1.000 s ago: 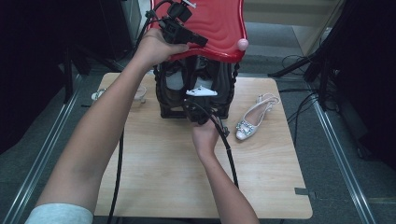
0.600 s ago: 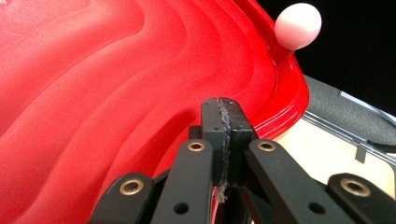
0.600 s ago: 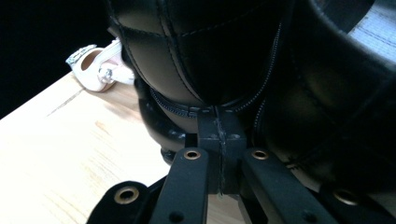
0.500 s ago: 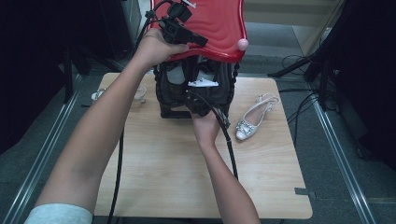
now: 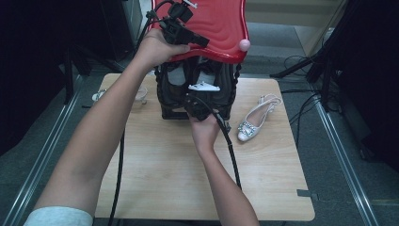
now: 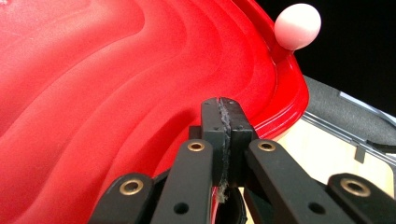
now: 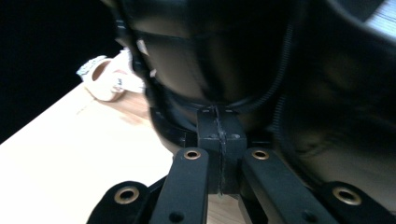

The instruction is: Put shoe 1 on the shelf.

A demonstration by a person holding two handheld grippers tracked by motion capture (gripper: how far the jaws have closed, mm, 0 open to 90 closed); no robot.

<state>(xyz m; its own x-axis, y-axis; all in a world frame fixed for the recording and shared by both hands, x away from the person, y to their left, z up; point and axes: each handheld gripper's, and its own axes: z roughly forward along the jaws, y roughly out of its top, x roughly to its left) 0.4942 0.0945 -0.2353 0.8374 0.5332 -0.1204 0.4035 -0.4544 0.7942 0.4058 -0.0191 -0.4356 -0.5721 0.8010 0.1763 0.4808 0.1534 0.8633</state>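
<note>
L gripper (image 5: 181,26) on red lid (image 5: 221,28); fingers closed.

Both forearms bare, a pale grey-white sleeve (image 5: 59,216) at the left upper arm; left gripper (image 6: 223,123) and right gripper (image 7: 218,135) black, with flat linkage bars, brass-ringed pivot holes, small screws; thick black cable (image 5: 229,146) trailing from the right one

Overhead light falls evenly on the pale wooden table (image 5: 164,160) in the high view while the surroundings sink into darkness, the red lid (image 6: 116,93) shows soft glare up close, and the right gripper view is dim and blurred around the black case (image 7: 261,70).
</note>
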